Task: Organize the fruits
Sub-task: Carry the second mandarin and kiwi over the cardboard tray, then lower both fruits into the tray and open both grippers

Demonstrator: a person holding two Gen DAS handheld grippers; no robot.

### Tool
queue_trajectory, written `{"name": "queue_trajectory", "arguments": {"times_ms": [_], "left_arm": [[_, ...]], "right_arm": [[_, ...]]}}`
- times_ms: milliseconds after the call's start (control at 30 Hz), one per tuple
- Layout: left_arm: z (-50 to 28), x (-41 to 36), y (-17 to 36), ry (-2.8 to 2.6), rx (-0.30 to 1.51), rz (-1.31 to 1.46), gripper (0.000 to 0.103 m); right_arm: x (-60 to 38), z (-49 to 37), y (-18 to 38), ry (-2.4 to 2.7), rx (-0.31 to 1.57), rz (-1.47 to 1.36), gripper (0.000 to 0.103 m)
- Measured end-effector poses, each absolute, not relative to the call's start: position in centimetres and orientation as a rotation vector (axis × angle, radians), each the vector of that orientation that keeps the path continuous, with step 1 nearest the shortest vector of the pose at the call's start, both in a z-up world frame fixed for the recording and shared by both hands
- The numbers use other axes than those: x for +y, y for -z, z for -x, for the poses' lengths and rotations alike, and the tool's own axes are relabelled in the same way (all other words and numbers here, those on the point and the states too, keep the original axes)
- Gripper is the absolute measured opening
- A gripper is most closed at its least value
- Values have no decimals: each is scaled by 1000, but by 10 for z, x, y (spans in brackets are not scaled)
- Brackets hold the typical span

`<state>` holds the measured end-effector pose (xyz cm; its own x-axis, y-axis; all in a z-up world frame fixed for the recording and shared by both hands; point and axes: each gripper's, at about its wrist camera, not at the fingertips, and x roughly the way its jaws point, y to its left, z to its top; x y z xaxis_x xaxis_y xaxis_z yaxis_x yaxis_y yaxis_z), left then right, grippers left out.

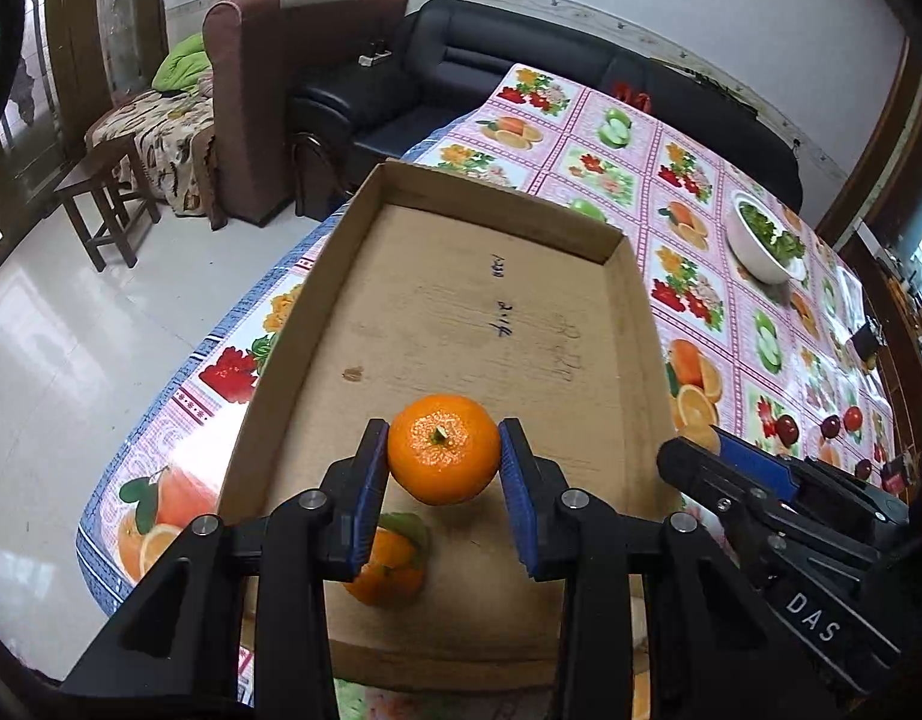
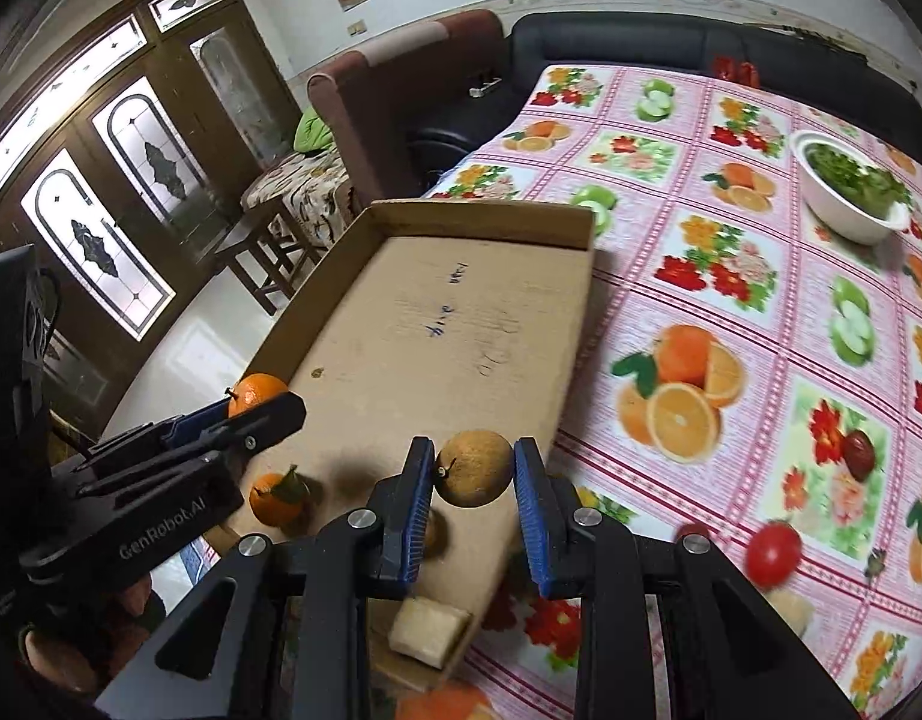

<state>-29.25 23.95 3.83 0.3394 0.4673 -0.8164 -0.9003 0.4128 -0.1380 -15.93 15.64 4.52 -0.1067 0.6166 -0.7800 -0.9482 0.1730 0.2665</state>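
Observation:
My left gripper (image 1: 444,429) is shut on an orange mandarin (image 1: 443,450), stem up, held over the near part of a shallow cardboard tray (image 1: 461,312). Below it in the tray lies a second mandarin with a green leaf (image 1: 389,564). My right gripper (image 2: 473,447) is shut on a round brown fruit (image 2: 473,468) above the tray's (image 2: 431,300) near right side. In the right wrist view the left gripper (image 2: 281,408) with its mandarin (image 2: 257,393) shows at the left, and the leafy mandarin (image 2: 278,498) lies beneath it. In the left wrist view the right gripper (image 1: 689,450) reaches in from the right.
A pale block (image 2: 428,630) and another brown fruit (image 2: 434,531) lie in the tray's near corner. On the fruit-print tablecloth (image 2: 731,300) sit a red tomato (image 2: 773,552) and a white bowl of greens (image 2: 851,186). Sofas and a stool stand beyond the table's far-left edge.

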Motion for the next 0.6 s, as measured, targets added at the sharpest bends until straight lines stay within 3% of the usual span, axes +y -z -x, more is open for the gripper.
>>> {"name": "queue_trajectory", "arguments": {"times_ms": [600], "left_arm": [[297,261,-8,-1020,844,705,34]], "right_arm": [[204,182,7,-1418,1013,574,27]]}}
